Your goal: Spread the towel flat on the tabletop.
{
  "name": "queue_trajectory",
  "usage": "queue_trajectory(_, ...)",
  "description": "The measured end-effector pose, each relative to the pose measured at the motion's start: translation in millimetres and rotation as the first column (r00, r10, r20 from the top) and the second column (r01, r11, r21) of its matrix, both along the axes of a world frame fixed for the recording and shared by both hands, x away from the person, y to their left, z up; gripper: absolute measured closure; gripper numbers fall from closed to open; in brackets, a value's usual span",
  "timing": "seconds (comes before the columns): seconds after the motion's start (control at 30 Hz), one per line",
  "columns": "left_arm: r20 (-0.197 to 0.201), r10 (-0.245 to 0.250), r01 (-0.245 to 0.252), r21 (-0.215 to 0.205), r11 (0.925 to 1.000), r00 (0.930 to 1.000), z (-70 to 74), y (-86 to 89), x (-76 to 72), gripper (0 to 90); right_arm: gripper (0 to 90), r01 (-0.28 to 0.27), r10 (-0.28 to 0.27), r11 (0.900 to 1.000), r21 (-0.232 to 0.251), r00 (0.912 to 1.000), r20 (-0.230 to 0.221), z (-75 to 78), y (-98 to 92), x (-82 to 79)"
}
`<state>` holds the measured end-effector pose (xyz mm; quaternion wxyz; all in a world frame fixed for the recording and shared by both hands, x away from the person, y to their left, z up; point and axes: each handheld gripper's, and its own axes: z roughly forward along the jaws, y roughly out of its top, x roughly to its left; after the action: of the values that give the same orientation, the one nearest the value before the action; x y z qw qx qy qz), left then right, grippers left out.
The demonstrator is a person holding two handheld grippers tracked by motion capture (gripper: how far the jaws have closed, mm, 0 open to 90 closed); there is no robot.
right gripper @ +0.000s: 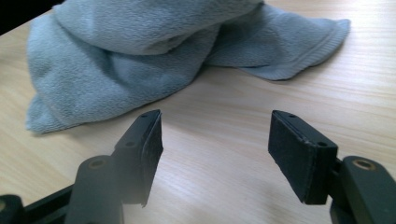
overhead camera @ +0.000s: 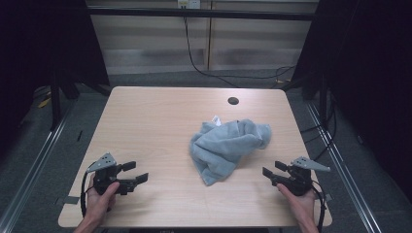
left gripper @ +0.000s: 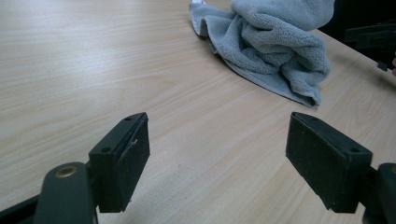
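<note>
Crumpled grey terry towel [overhead camera: 229, 148] lies right of centre on the light wooden desk [overhead camera: 160, 126]. Left claw [overhead camera: 135, 173] at lower left and right claw [overhead camera: 272, 171] at lower right gape wide, empty, the right one nearer the towel.

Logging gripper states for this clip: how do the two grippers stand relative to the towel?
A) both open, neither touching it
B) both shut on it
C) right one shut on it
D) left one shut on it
A: the left gripper and right gripper flank the crumpled grey towel, jaws apart over bare table.
</note>
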<state>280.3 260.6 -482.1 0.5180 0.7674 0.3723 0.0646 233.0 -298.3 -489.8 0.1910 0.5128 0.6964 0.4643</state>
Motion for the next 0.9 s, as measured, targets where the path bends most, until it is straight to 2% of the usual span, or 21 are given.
queue_trajectory(0.07, -0.015, 0.007, -0.007, -0.002, 1.0, 0.9999, -0.8, -0.2, 1.2, 21.9, 39.0, -0.034, 0.034, 0.999, 0.011, 0.9994, -0.007, 0.0, 1.5, -0.2)
queue_trajectory(0.13, -0.023, 0.015, -0.014, 0.025, 0.9996, 0.9996, -2.0, -0.3, 1.9, 22.5, 39.3, -0.037, 0.037, 0.999, 0.006, 0.9993, -0.01, -0.1, 2.3, -0.9)
queue_trajectory(0.2, -0.03, 0.015, -0.014, 0.026, 0.9995, 0.9994, -2.7, -0.1, 2.2, 22.6, 40.3, -0.056, 0.056, 0.998, 0.006, 0.9982, -0.02, 0.4, 4.0, -1.6)
queue_trajectory(0.23, -0.029, 0.012, -0.011, 0.028, 0.9996, 0.9995, -2.5, 0.3, 2.1, 22.6, 40.3, -0.063, 0.063, 0.998, 0.009, 0.9977, -0.024, 1.1, 5.6, -1.8)
queue_trajectory(0.27, -0.028, 0.011, -0.01, 0.025, 0.9996, 0.9996, -1.9, 0.7, 1.4, 22.6, 45.0, -0.087, 0.087, 0.996, 0.009, 0.996, -0.024, 2.7, 9.1, -2.1)
queue_trajectory(0.37, -0.011, 0.006, -0.006, 0.018, 0.9998, 0.9999, 1.0, 1.7, -2.3, 22.5, 46.5, -0.118, 0.117, 0.993, -0.025, 0.9928, -0.026, 7.5, 19.4, -4.5)
queue_trajectory(0.47, -0.007, 0.007, -0.007, 0.024, 0.9997, 0.9999, 1.6, 1.6, -3.7, 22.5, 46.7, -0.148, 0.147, 0.988, -0.039, 0.9888, -0.025, 13.9, 26.6, -4.3)
queue_trajectory(0.57, -0.011, 0.012, -0.012, 0.02, 0.9997, 0.9999, 1.1, 0.9, -2.8, 22.5, 43.8, -0.192, 0.192, 0.981, -0.008, 0.9813, -0.009, 31.8, 32.8, 3.7)
queue_trajectory(0.67, -0.013, 0.003, -0.002, 0.028, 0.9996, 0.9999, -0.2, -0.4, -0.7, 22.5, 38.0, -0.195, 0.194, 0.981, 0.007, 0.9808, 0.014, 46.4, 33.7, 15.7)
queue_trajectory(0.73, -0.014, 0.003, -0.002, 0.033, 0.9995, 0.9999, -0.7, -1.4, 0.4, 22.5, 34.7, -0.19, 0.19, 0.982, 0.002, 0.9817, 0.01, 50.8, 34.6, 21.7)
queue_trajectory(0.87, -0.013, -0.003, 0.004, 0.044, 0.999, 0.9999, -1.1, -1.9, 0.3, 22.5, 26.7, -0.185, 0.185, 0.983, -0.021, 0.9827, 0.008, 66.8, 37.5, 49.6)
queue_trajectory(0.9, -0.011, -0.006, 0.006, 0.042, 0.9991, 0.9999, -0.8, -1.8, 0.0, 22.5, 25.9, -0.198, 0.198, 0.98, -0.018, 0.9802, 0.008, 71.8, 39.8, 59.4)
